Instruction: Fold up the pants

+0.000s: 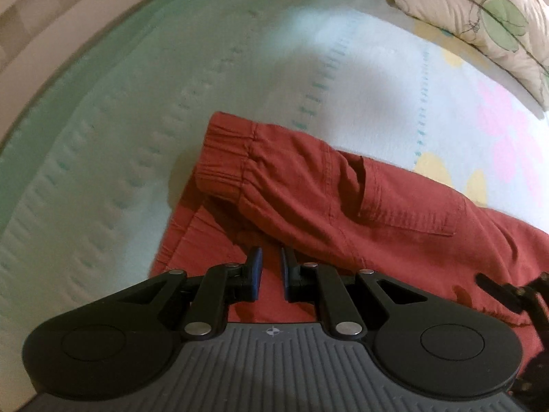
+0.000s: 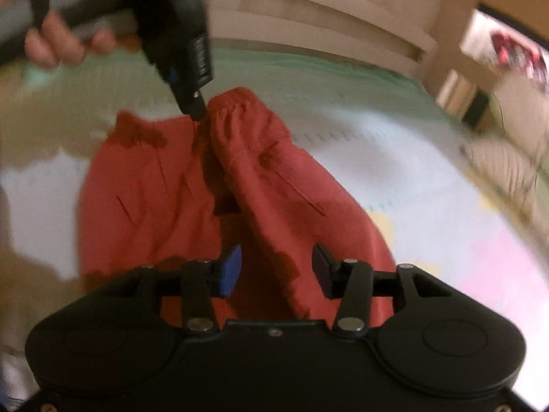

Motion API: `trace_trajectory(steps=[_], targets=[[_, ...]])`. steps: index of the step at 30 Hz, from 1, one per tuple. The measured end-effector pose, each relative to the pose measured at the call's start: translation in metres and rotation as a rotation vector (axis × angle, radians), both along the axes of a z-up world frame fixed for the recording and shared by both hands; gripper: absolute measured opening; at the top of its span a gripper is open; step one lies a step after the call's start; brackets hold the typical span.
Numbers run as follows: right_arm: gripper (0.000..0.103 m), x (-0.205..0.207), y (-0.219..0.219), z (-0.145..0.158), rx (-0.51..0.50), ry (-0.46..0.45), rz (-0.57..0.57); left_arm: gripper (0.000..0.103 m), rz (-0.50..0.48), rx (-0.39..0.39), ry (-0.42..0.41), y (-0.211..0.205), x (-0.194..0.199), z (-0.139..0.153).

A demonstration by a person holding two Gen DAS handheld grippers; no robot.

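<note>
Pinching the pants at the waistband, the left claw anchored them on the bed; the right claw hung open, empty, ready to regrasp.

The rust-red cotton pants lie on the pale quilted bedspread, one part folded over a flatter layer beneath it. The elastic waistband points away toward the bed's far edge. A cream leaf-printed pillow lies on the bedspread at the far right, well apart from the pants. The black left gripper stands over the lower layer, just beside the folded part; the black right gripper is above the near end.
</note>
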State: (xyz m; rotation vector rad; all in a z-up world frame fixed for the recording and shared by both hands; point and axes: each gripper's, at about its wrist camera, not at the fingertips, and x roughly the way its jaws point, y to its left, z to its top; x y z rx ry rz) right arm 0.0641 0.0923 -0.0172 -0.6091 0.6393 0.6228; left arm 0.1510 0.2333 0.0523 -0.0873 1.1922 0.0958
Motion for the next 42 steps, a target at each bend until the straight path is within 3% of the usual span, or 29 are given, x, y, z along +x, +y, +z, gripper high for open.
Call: trace_trajectory(steps=[3,4,8,11,19,23,25,29,32,35,37,39,42], targets=[[0.034,0.005,0.012,-0.015,-0.104,-0.057,0.039,0.012,0.020,-0.039,0.008,0.003,0.003,-0.005],[0.010,0.009,0.012,-0.015,-0.096,-0.047,0.043,0.012,0.024,-0.050,0.010,0.003,0.004,-0.006],[0.010,0.025,-0.008,0.007,0.079,0.000,-0.055,0.012,0.029,-0.074,0.010,0.001,0.009,-0.010],[0.010,0.032,-0.016,0.014,0.141,0.032,-0.090,0.012,0.049,-0.117,0.006,0.000,0.014,-0.012],[0.010,0.031,-0.015,0.007,0.136,0.084,-0.080,0.012,0.141,-0.241,-0.055,0.001,0.021,-0.007],[0.010,0.033,-0.015,0.007,0.142,0.106,-0.086,0.012,0.147,-0.273,-0.118,0.001,0.014,-0.006],[0.010,0.035,-0.015,0.006,0.146,0.117,-0.089,0.012,0.097,-0.316,-0.138,0.000,0.011,-0.003],[0.010,0.034,-0.016,0.005,0.146,0.132,-0.089,0.028,0.073,-0.329,-0.138,-0.006,0.009,0.001],[0.011,0.034,-0.016,0.006,0.156,0.139,-0.095,0.036,0.076,-0.265,-0.143,-0.012,0.011,0.003],[0.011,0.034,-0.016,0.008,0.162,0.138,-0.094,0.039,0.082,-0.250,-0.138,-0.015,0.017,0.000],[0.011,0.034,-0.017,0.008,0.163,0.137,-0.095,0.049,0.079,-0.250,-0.109,-0.017,0.023,-0.003],[0.011,0.034,-0.017,0.008,0.168,0.141,-0.098,0.068,0.072,-0.235,-0.068,-0.021,0.029,-0.009],[0.012,0.034,-0.017,0.007,0.172,0.144,-0.096,0.069,0.042,-0.201,-0.020,-0.033,0.032,-0.024]])
